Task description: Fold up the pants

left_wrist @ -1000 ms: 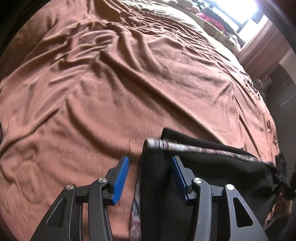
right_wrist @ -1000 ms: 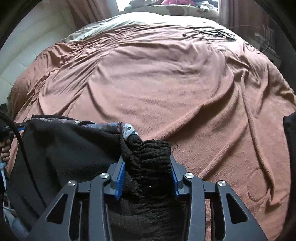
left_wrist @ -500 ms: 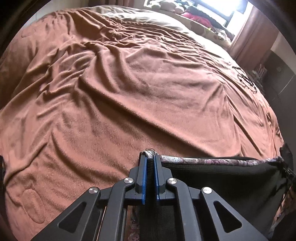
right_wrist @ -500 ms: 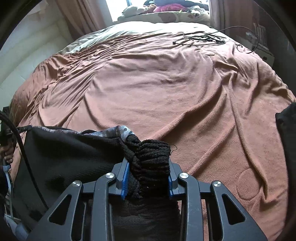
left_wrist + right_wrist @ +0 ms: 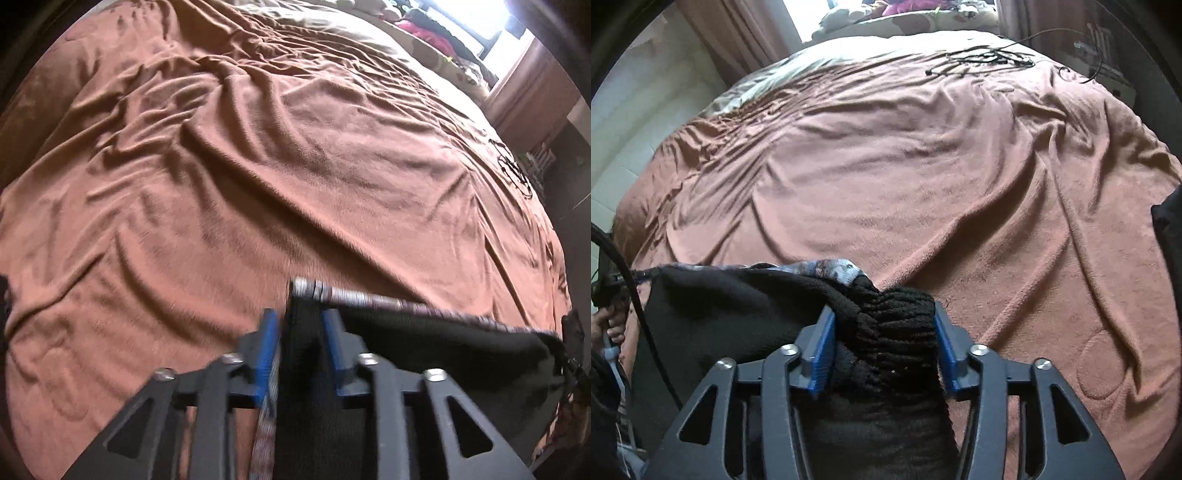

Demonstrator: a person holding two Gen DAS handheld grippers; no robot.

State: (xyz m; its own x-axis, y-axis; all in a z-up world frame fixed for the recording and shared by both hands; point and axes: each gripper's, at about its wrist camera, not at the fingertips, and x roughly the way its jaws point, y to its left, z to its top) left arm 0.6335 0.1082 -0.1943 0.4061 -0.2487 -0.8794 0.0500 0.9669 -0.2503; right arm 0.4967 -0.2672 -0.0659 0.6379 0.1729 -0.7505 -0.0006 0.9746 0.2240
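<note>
so: black pants (image 5: 424, 332), held up over the near end of the brown blanket (image 5: 295, 166), with the patterned waistband (image 5: 369, 296) as the long axis. seen from my left wrist camera it leaves the jaws and trails toward four o'clock; seen from the right wrist camera the same band (image 5: 827, 267) leaves toward nine o'clock. i read the band as strung between my two hands, neither nearer than the other. left gripper (image 5: 298, 341): jaws have just been opening, now partly apart, the band's corner between the blue pads (image 5: 266, 343), cloth close to both; whether they press it i cannot tell. right gripper (image 5: 884, 343): jaws have just been opening, roughly half apart, a thick bunch of ribbed black knit (image 5: 886, 332) filling the gap and touching both pads. the blanket lies open from ten to two o'clock, where i judge the pants should be laid. black cables (image 5: 982, 59) sit far off at one o'clock.
</note>
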